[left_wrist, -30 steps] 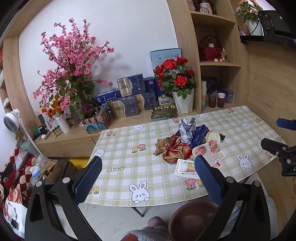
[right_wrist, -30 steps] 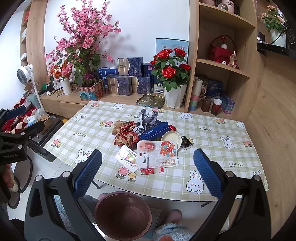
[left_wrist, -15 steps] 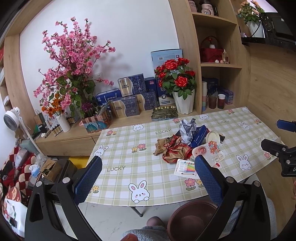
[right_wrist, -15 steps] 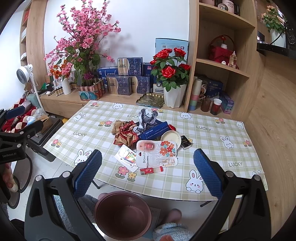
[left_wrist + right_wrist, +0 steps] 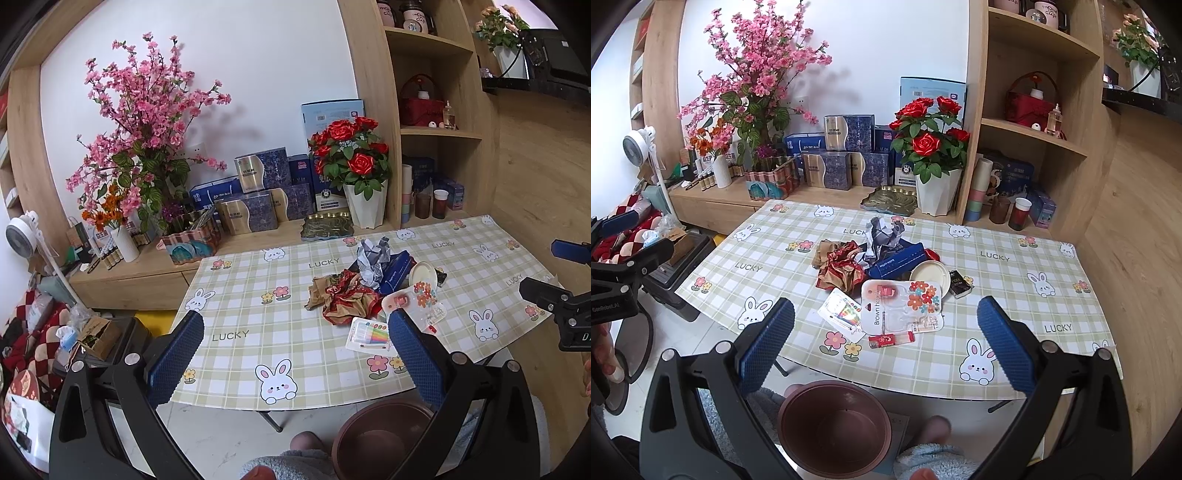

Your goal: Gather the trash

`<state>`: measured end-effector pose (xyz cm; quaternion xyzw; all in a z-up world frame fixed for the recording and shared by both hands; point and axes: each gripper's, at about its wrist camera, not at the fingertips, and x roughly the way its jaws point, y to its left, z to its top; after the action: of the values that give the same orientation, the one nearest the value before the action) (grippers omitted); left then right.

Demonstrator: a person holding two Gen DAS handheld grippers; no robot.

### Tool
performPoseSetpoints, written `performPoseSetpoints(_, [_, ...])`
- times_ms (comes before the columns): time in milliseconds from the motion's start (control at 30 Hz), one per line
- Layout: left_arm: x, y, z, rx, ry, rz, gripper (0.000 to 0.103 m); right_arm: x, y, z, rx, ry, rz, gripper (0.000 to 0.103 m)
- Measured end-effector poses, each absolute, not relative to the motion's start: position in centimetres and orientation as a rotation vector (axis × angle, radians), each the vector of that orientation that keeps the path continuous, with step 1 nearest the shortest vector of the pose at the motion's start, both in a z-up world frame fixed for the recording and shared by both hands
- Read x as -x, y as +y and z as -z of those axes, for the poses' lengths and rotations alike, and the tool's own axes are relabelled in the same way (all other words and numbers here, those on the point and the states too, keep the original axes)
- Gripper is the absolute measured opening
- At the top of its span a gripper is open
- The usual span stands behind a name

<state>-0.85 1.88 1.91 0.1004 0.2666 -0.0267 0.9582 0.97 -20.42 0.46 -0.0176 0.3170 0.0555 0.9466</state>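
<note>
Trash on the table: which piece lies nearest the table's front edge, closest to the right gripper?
The small red tube. It lies alone in front of the Brown hook blister pack, nearer the right gripper than the crumpled wrappers and blue box behind.

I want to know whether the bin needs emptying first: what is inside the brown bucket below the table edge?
The brown bucket shows only its bare bottom and walls; no trash is visible. Its near inner wall is hidden by the rim.
</note>
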Motion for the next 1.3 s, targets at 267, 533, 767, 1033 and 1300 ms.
performPoseSetpoints(267, [1.0, 2.0, -1.7, -0.199, 0.541, 0.051, 0.098, -1.0, -20.3, -0.1, 0.044, 0.647, -0.114, 0.098])
performPoseSetpoints(533, [1.1, 2.2, -1.7, -0.195, 0.541, 0.051, 0.098, -1.0, -20.3, -0.1, 0.049, 0.649, -0.115, 0.098])
performPoseSetpoints(767, [0.9, 2.6, -1.7, -0.179, 0.54, 0.059, 0.098, -1.1, -20.3, -0.1, 0.051, 0.652, -0.116, 0.098])
performPoseSetpoints(1033, [0.7, 3.3, -1.5, -0.147, 0.487, 0.108, 0.098, -1.3, -20.1, 0.6, 0.076, 0.66, -0.116, 0.098])
performPoseSetpoints(1300, [-2.2, 3.7, 2.7, -0.09, 0.581, 0.173, 0.098, -3.2, -22.6, 4.0, -0.033, 0.727, -0.093, 0.098])
